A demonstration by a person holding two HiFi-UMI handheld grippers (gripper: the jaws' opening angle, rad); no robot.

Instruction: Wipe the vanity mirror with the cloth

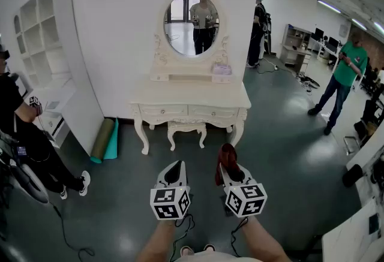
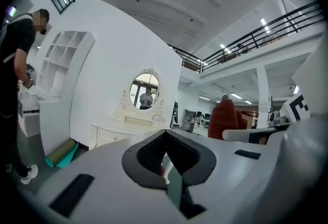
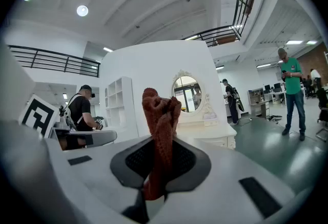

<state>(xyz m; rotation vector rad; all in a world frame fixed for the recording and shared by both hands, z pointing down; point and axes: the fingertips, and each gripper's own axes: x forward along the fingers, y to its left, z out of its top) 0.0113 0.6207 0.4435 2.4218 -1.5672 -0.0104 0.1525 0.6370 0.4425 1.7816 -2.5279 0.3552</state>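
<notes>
The vanity mirror (image 1: 191, 23) is standing upright on the white counter (image 1: 180, 99), lying well ahead of both grippers. The right gripper (image 1: 230, 169) is pointing just right of it and clamping the red cloth (image 1: 227, 157), bunched upright. The left gripper (image 1: 174, 171) is hovering alongside, jaws together, empty.

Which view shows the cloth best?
Right gripper view: the cloth stands large and centred, clamped by the right gripper. Head view shows it only as a small red bunch at that gripper's tip. Left gripper view catches it off to the right.
</notes>
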